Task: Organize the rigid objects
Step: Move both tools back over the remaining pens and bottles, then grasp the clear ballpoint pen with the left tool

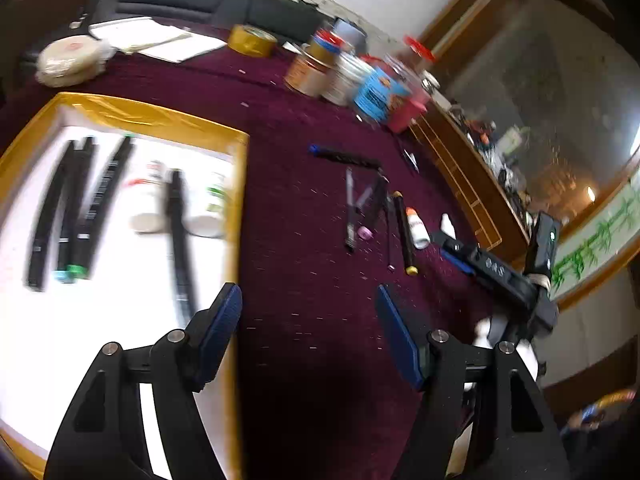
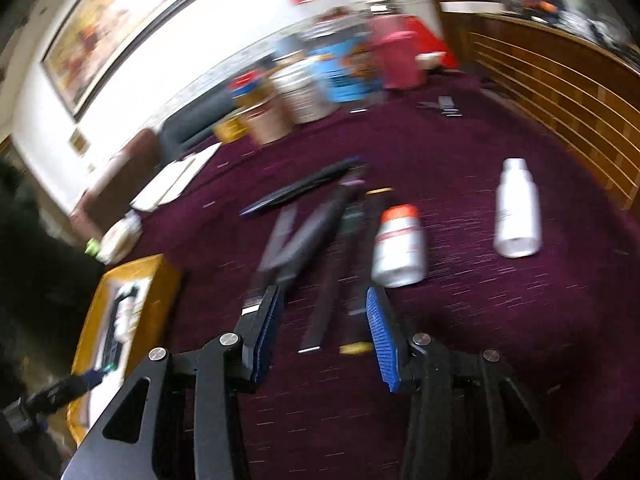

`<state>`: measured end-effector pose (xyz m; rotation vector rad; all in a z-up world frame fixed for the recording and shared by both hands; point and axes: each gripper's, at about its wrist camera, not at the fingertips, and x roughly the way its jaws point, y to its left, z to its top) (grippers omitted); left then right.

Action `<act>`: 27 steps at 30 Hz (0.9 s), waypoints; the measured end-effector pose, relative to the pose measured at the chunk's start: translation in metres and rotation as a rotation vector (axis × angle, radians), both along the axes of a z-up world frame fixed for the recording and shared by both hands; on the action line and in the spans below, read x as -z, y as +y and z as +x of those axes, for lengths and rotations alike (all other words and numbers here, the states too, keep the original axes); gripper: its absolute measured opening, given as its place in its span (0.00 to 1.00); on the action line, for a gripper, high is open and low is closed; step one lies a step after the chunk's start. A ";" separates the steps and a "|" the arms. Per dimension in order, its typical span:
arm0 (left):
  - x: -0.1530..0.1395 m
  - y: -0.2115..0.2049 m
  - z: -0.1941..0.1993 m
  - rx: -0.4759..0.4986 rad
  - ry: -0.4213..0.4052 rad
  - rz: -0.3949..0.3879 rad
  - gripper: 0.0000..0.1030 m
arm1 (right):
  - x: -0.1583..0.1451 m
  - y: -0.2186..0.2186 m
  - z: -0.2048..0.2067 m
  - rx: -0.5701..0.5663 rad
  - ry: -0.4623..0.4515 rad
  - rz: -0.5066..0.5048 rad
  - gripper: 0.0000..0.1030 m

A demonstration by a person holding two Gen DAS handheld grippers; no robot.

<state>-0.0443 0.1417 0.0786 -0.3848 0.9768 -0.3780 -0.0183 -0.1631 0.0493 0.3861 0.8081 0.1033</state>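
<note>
- My left jaws (image 1: 310, 330) stand apart with nothing between them, hanging over the near right edge of the gold-rimmed tray (image 1: 120, 110) and the maroon bench (image 1: 312, 92).
- In the tray, which takes the left of my left view, lie 4 dark pens: 3 (image 1: 76, 208) side by side at the far left, 1 (image 1: 180, 240) nearer my left pad.
- 2 small white bottles (image 1: 148, 200) lie beside that single pen, 1 on each side; blur hides their labels.
- My right jaws (image 2: 324, 328) are also apart and empty, the gap narrower than on my left jaws.
- They hang just over the near ends of a loose pile of dark pens (image 2: 320, 232) on the bench cloth, well to the right of the tray.
- A blue-tipped pen (image 1: 344, 156) lies across the far end of that pile, and a yellow-capped pen (image 1: 404, 236) lies along its right side.
- Just right of the pile lies a white bottle with an orange cap (image 2: 398, 244); farther right stands a plain white bottle (image 2: 516, 212), apart from the pile.
- Along the far edge of the bench are tins and jars (image 1: 352, 72), a roll of yellow tape (image 1: 252, 40) and some white papers (image 1: 160, 40).
- In my left view the right gripper (image 1: 496, 268) shows at the right, beyond the pile.
</note>
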 end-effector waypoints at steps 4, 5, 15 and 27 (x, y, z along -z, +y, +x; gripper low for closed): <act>0.005 -0.034 0.006 0.041 0.020 0.025 0.66 | 0.006 -0.034 0.015 0.043 0.016 -0.034 0.38; 0.007 -0.043 0.008 0.049 0.026 0.034 0.66 | 0.007 -0.036 0.020 0.043 0.020 -0.036 0.38; 0.017 -0.132 0.058 0.163 -0.028 0.257 0.66 | 0.028 -0.044 0.037 0.070 -0.027 0.016 0.38; 0.069 -0.194 0.134 0.222 -0.123 0.504 0.82 | 0.029 -0.045 0.043 0.066 -0.034 -0.016 0.38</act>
